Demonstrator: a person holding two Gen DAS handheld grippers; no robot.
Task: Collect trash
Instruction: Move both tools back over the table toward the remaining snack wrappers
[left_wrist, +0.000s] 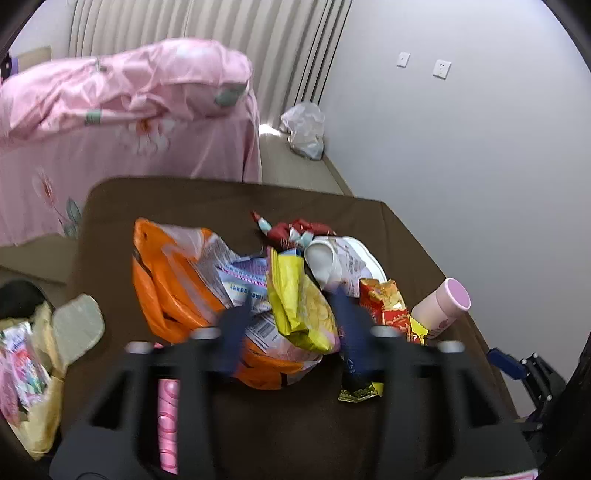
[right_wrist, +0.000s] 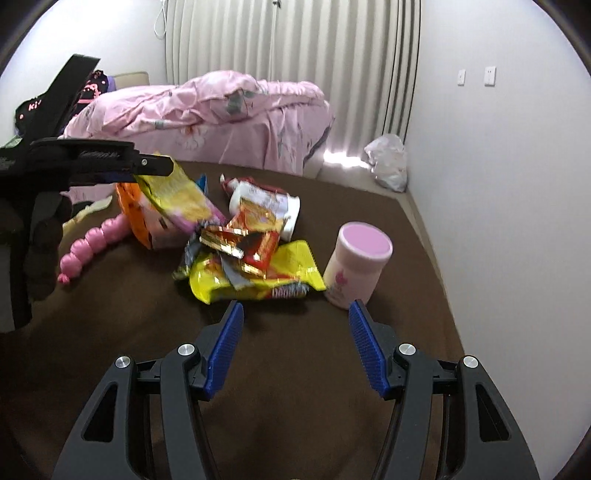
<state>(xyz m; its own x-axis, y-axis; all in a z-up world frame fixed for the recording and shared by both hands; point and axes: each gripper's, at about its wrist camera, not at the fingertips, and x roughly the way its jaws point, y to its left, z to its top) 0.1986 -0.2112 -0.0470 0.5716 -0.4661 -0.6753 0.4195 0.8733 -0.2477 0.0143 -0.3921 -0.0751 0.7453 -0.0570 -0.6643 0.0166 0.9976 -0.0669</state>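
A heap of crinkled snack wrappers sits in the middle of the brown cloth-covered table (right_wrist: 295, 369), and everything else is placed around that heap. On its left side lies a glossy orange plastic bag (left_wrist: 166, 295) with a clear film layer, slumped and creased. A yellow foil chip packet (left_wrist: 306, 306) lies against the bag's right edge, shiny and wrinkled. The left gripper (left_wrist: 291, 325) hangs over this part of the heap, its dark blue fingers spread to either side of the yellow packet; they are motion-blurred, and I cannot tell whether they touch it. From the right wrist view the same gripper is seen side-on, above the packet.

Behind the heap lies a white tub (right_wrist: 269, 206) on its side, smooth and round. On the heap's near side, a red-and-gold foil wrapper (right_wrist: 251, 236) rests on a flat yellow packet (right_wrist: 273, 277). Just right of the heap stands a squat cylindrical jar (right_wrist: 358, 264), pale pink with a smooth lilac lid. Left of the heap lies a bumpy pink beaded toy (right_wrist: 88, 247).

The right gripper (right_wrist: 295, 339) is low over bare cloth on the near side of the heap, its ribbed blue pads (right_wrist: 225, 347) wide apart and holding nothing. Beyond the table is a bed under a rumpled pink floral quilt (right_wrist: 221, 107).
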